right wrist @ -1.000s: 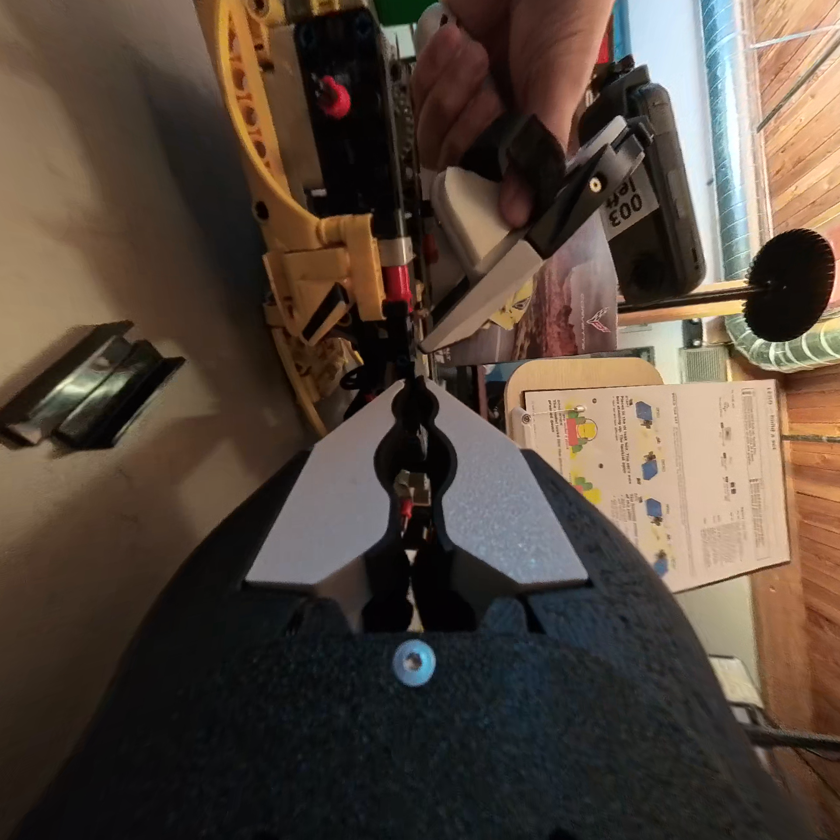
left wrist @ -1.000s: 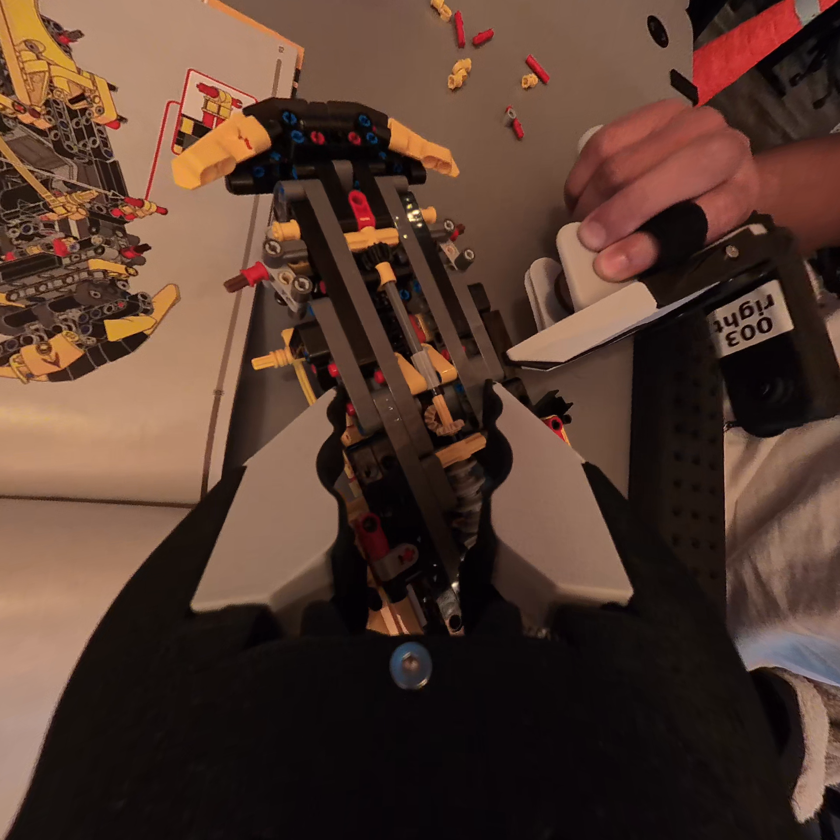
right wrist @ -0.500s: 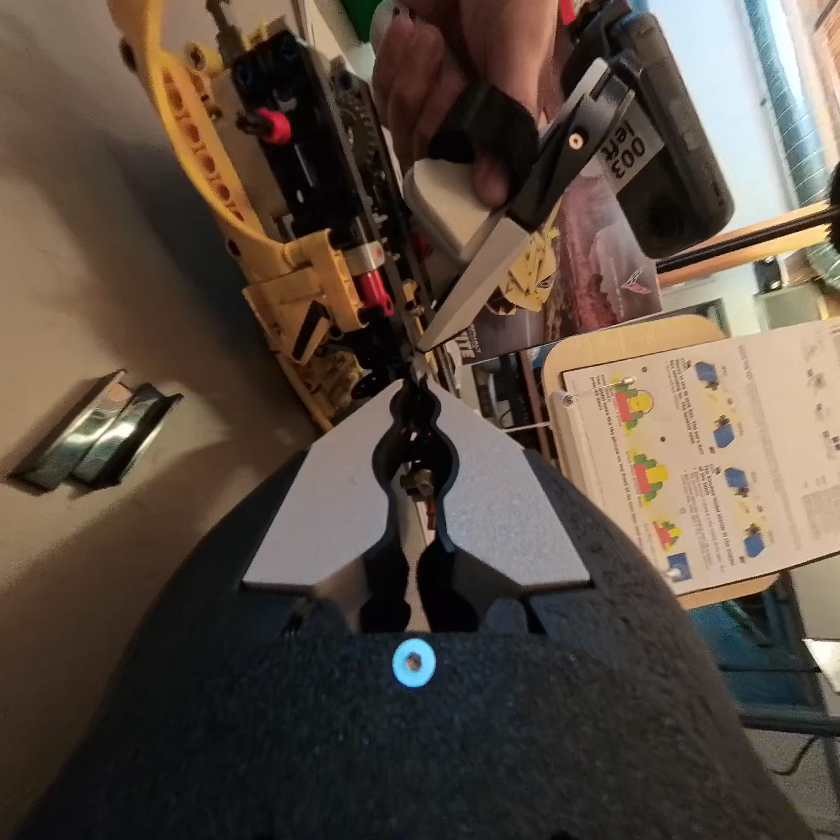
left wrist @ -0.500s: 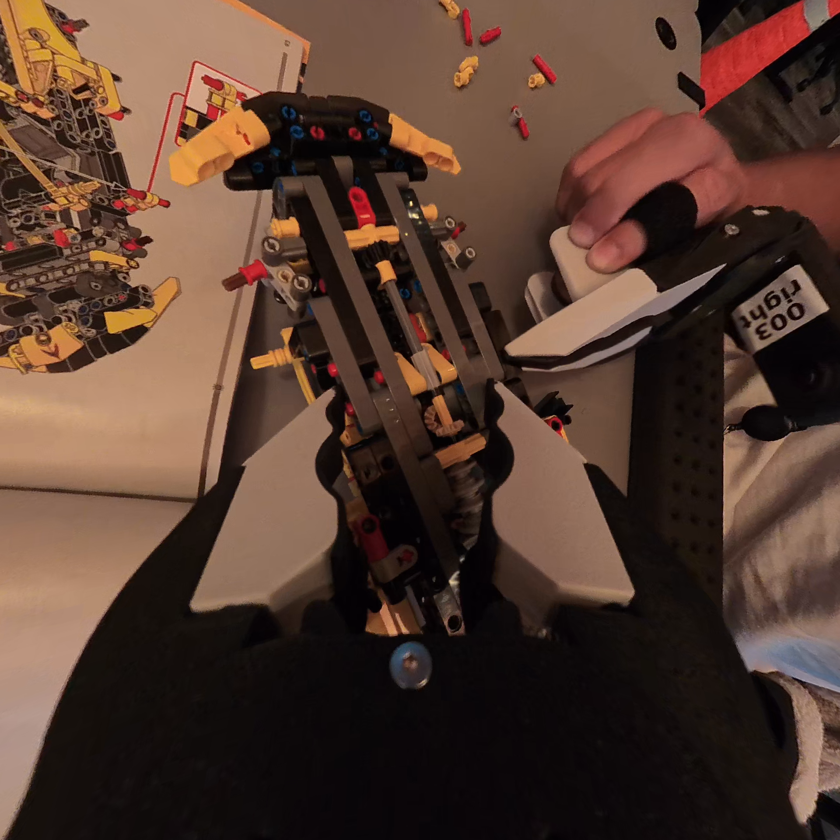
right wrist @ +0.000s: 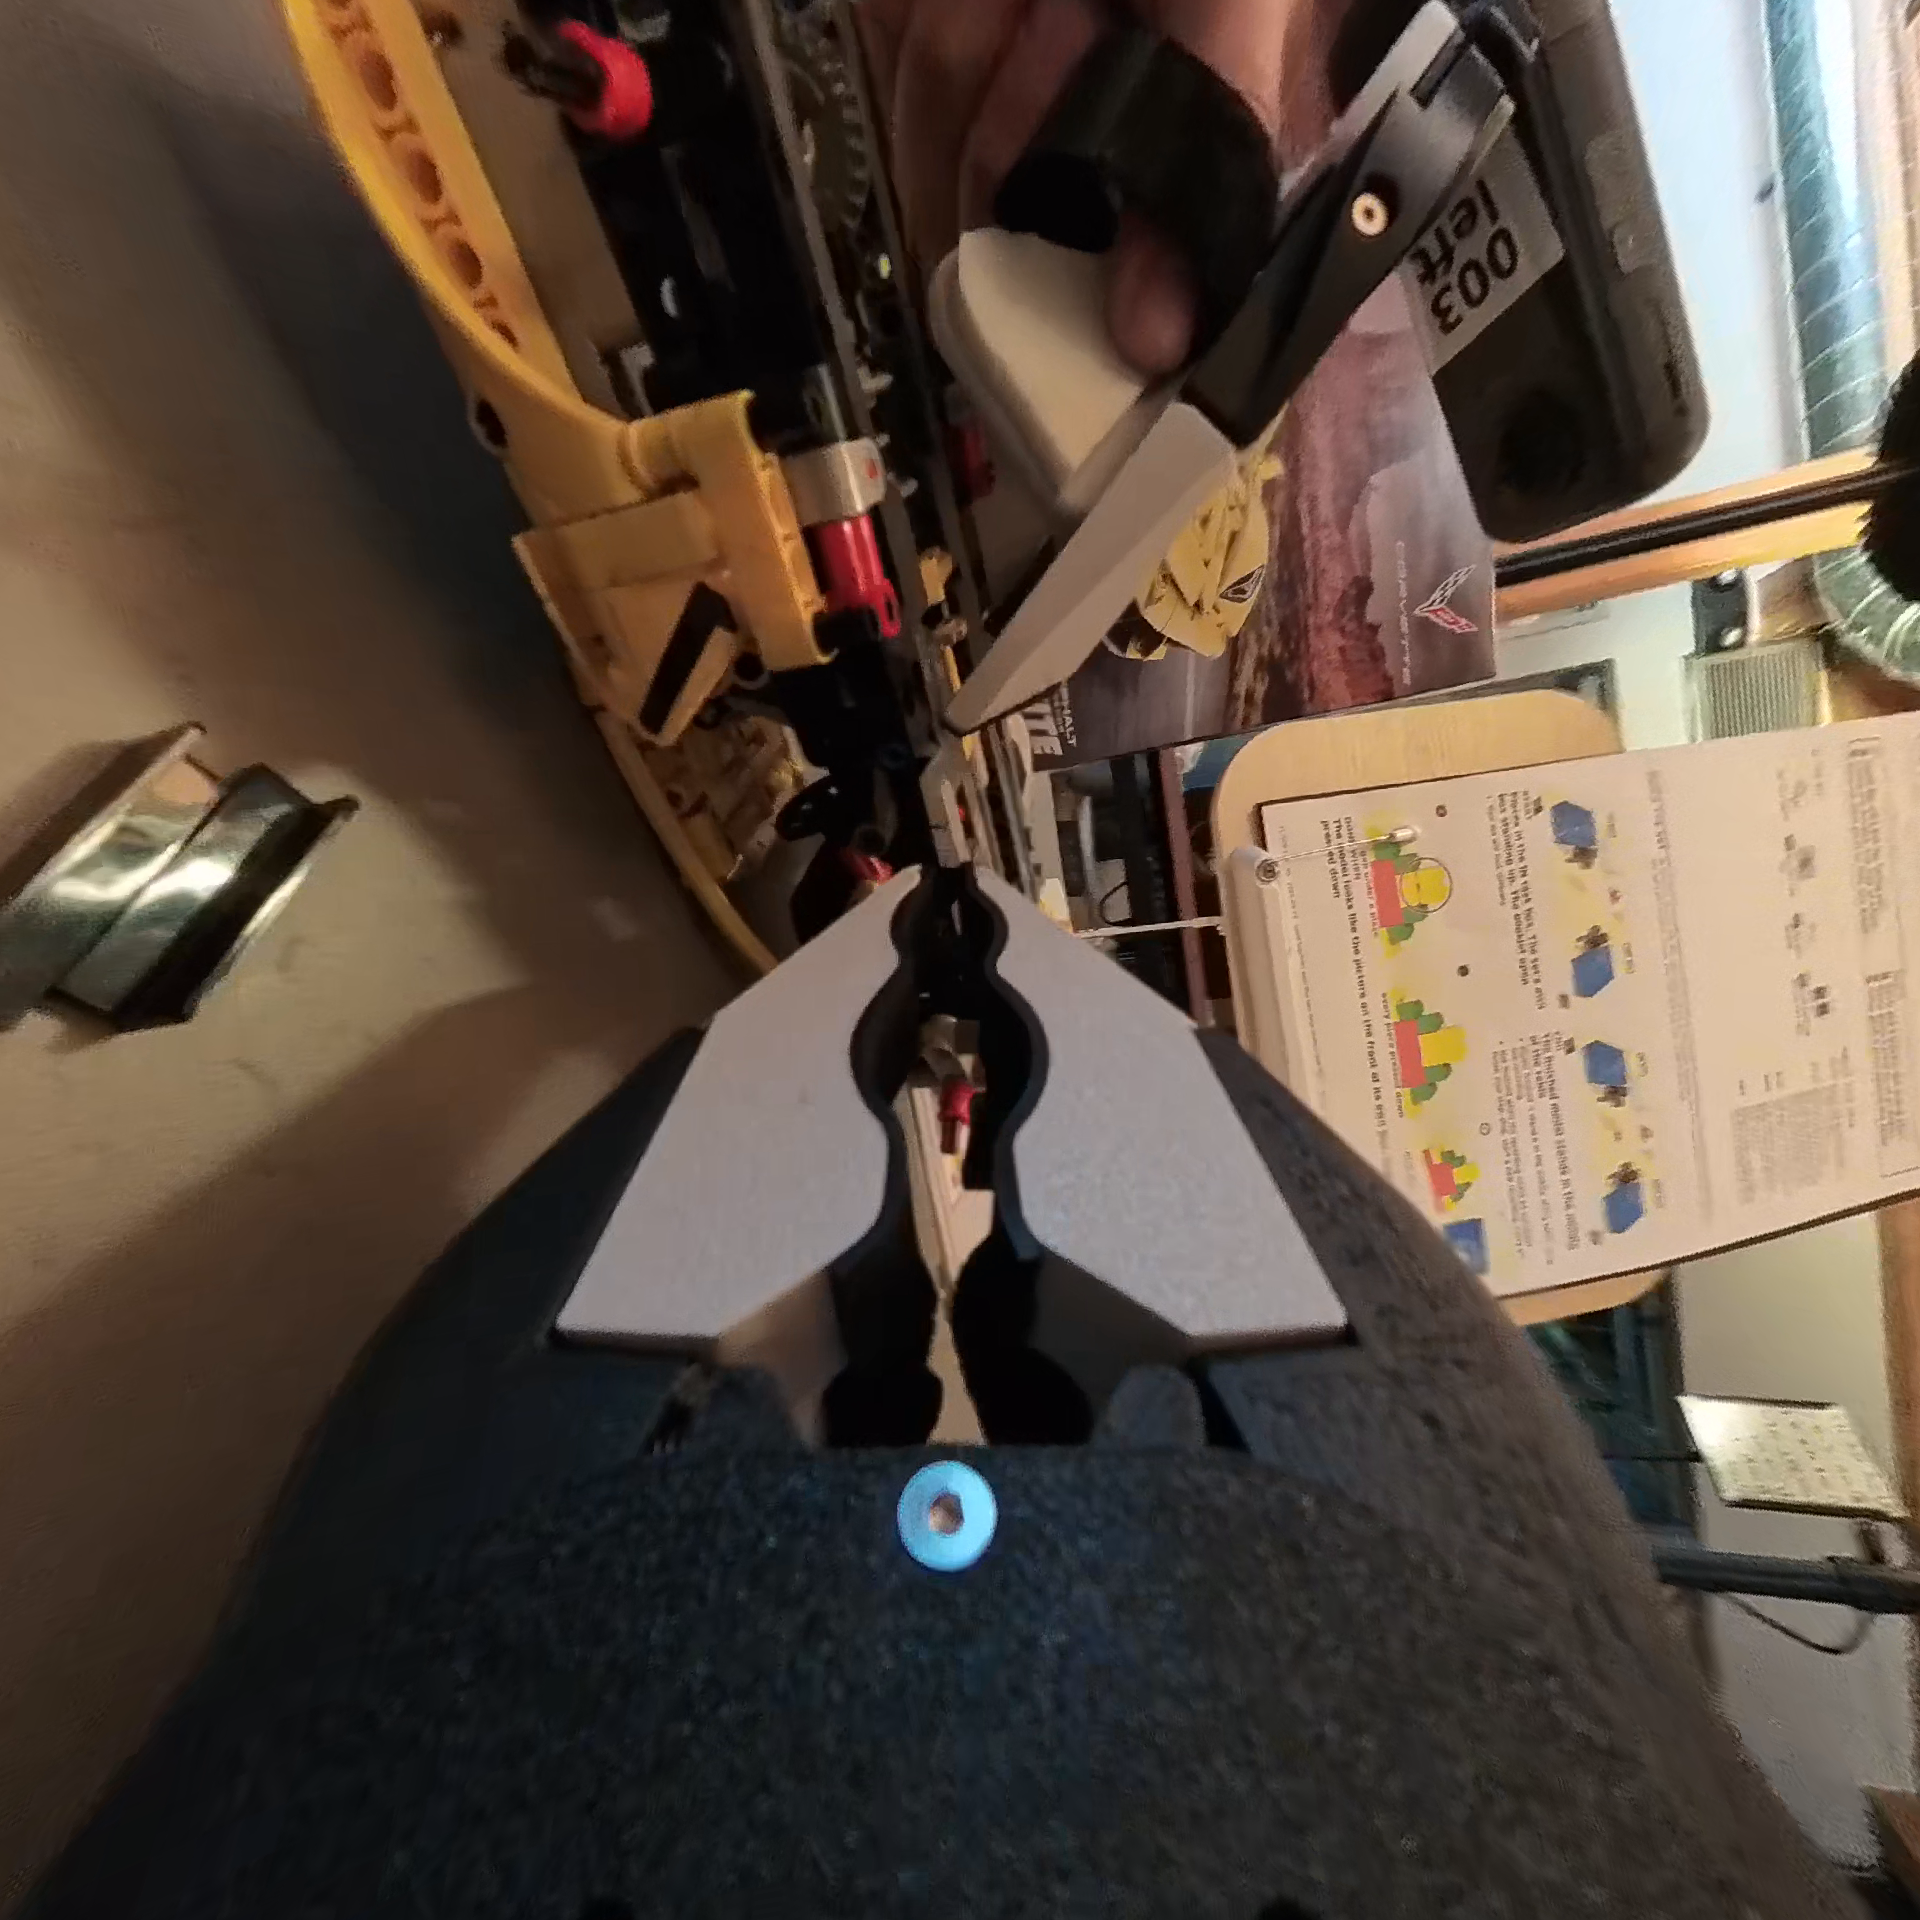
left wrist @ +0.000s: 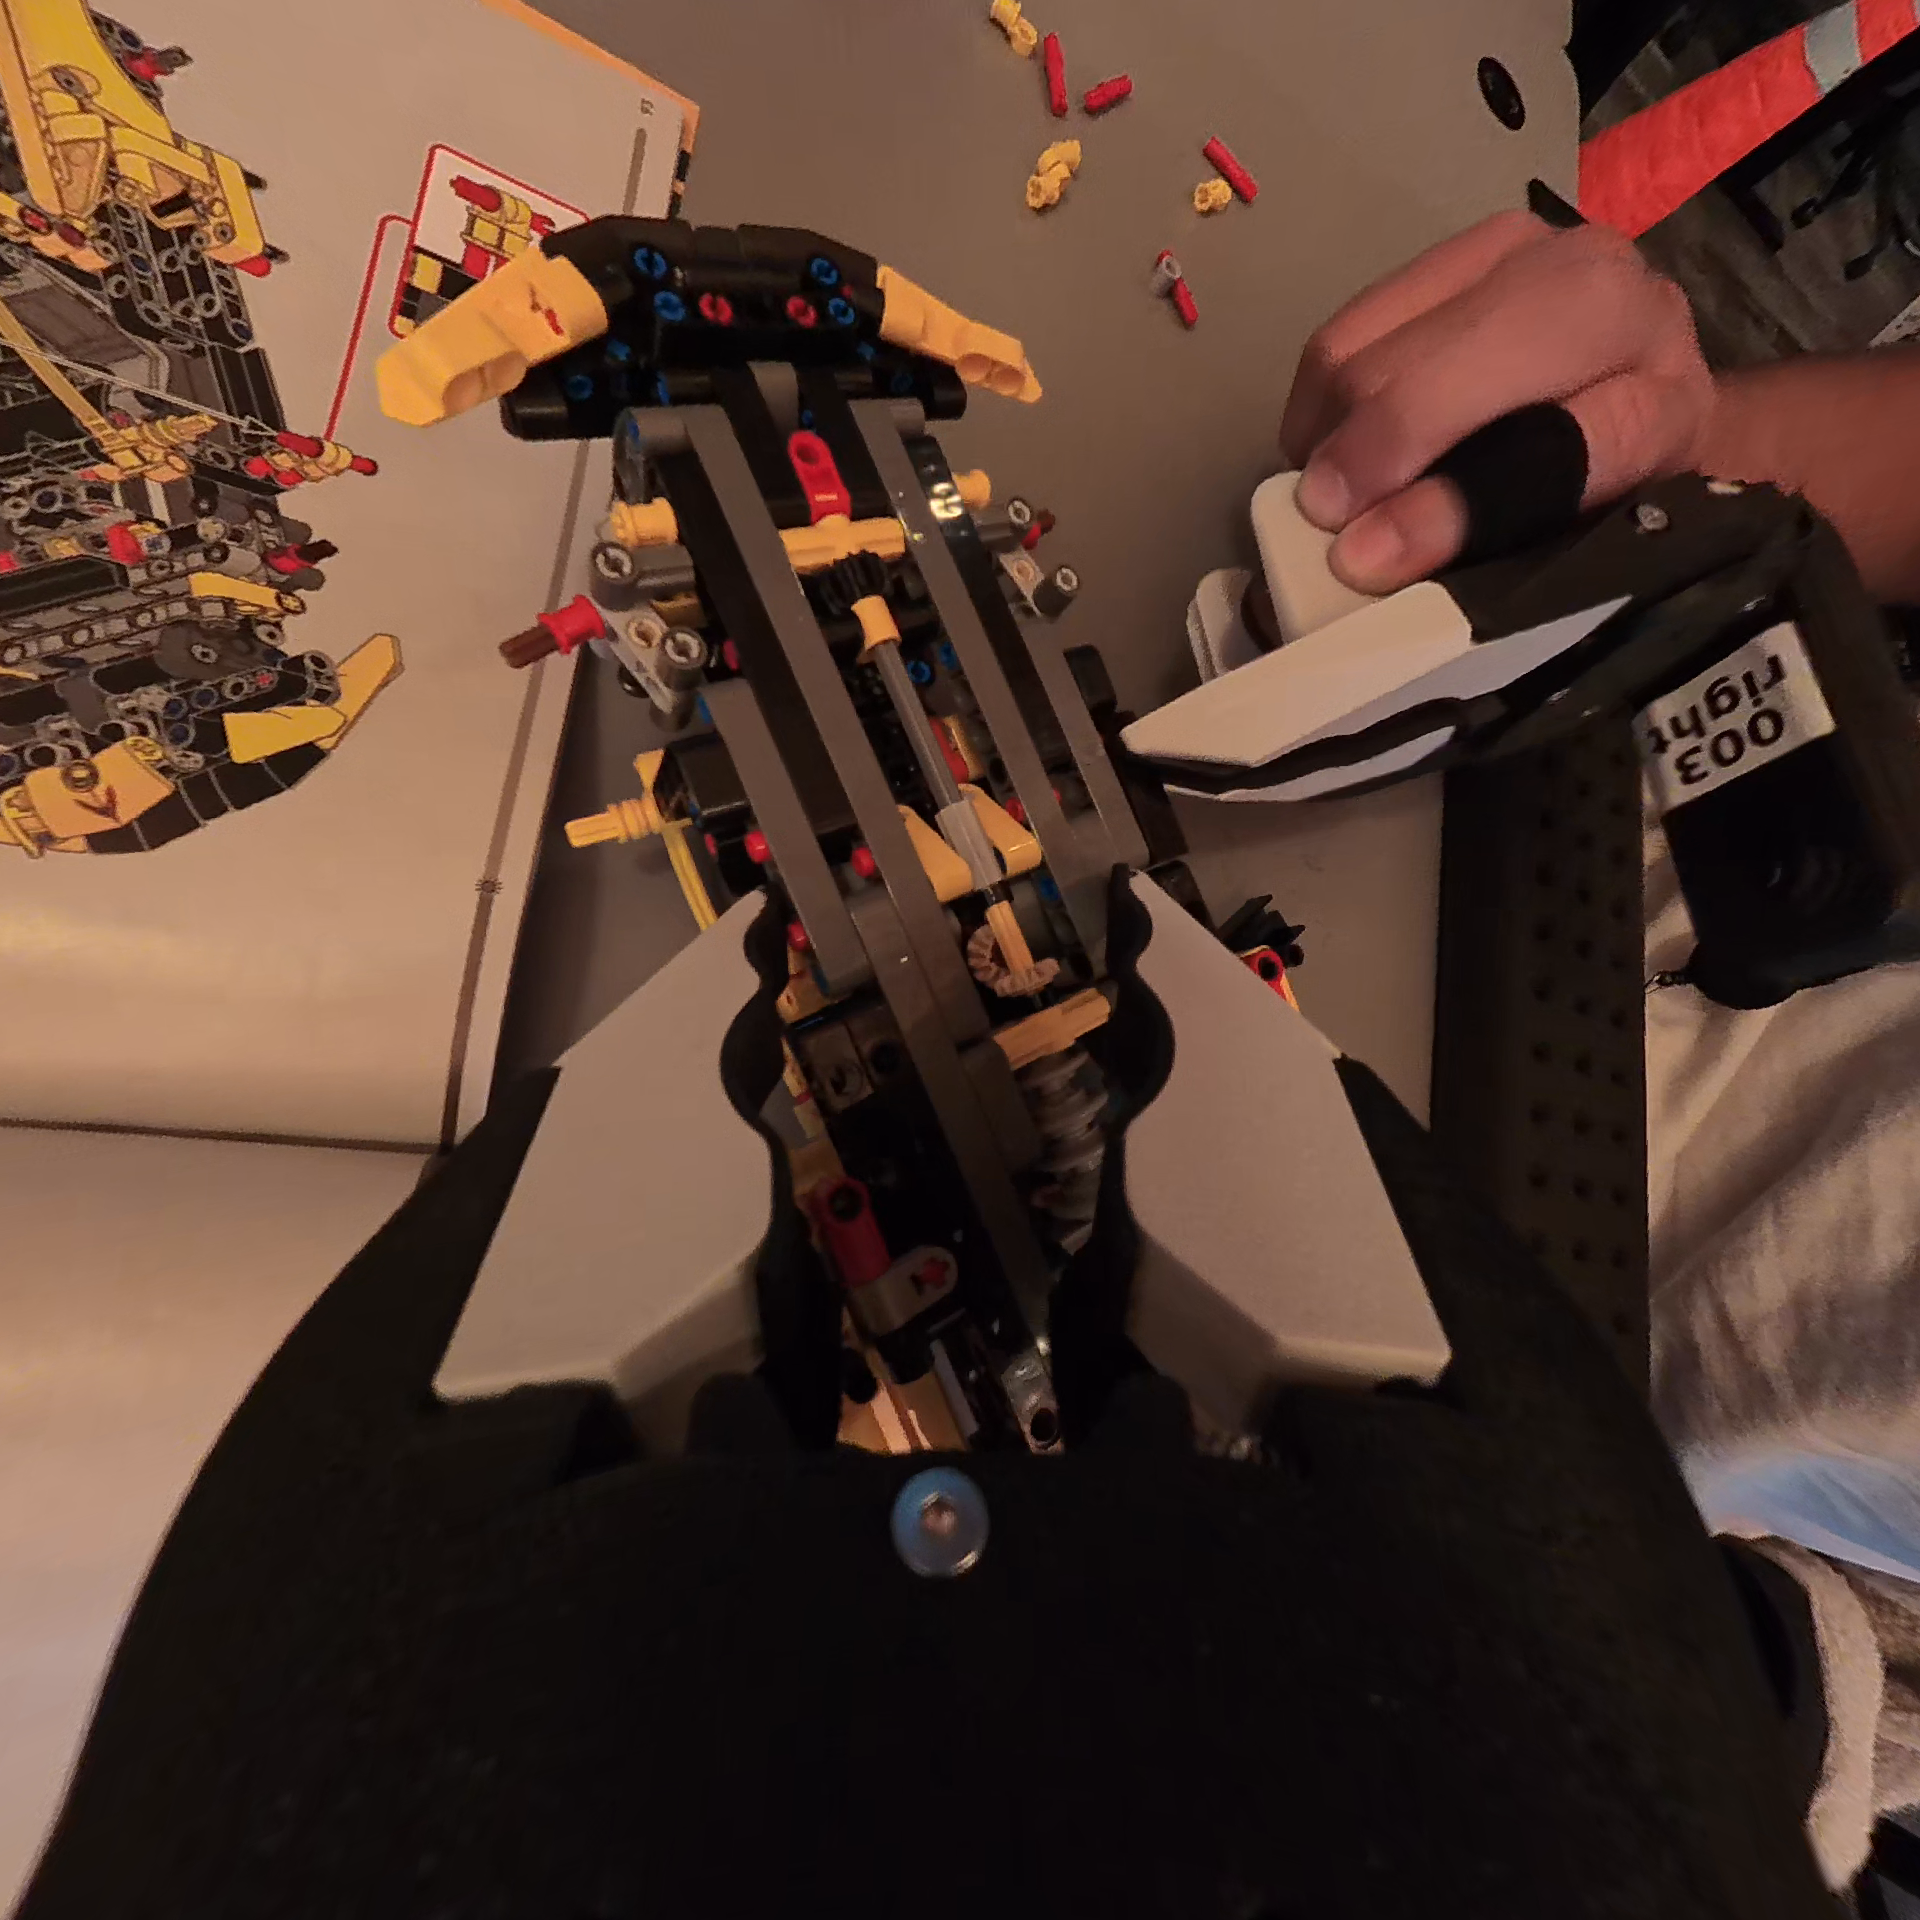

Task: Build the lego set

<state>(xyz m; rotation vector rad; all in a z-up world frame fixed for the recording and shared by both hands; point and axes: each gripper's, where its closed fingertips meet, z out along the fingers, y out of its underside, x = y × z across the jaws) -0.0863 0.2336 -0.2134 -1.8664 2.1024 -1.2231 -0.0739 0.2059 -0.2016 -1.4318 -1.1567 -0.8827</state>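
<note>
Clamping the half-built Technic car chassis (left wrist: 883, 790) lengthwise, the left gripper (left wrist: 940, 914) is steadying it above the tabletop (left wrist: 1299, 914), while the right gripper (right wrist: 940, 883), pinching a small black part, is pressing into its side; loose pins (left wrist: 1184, 187) are lying beyond, instruction booklet (left wrist: 260, 520) open alongside.

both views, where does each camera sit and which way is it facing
Left wrist view: sits on the left gripper, looking along its fingers down at the lego model on the table; a hand works the right gripper.
Right wrist view: sits on the right gripper, rolled sideways, its tips closed at the model's edge.
Shared: the model and each other's gripper.
</note>
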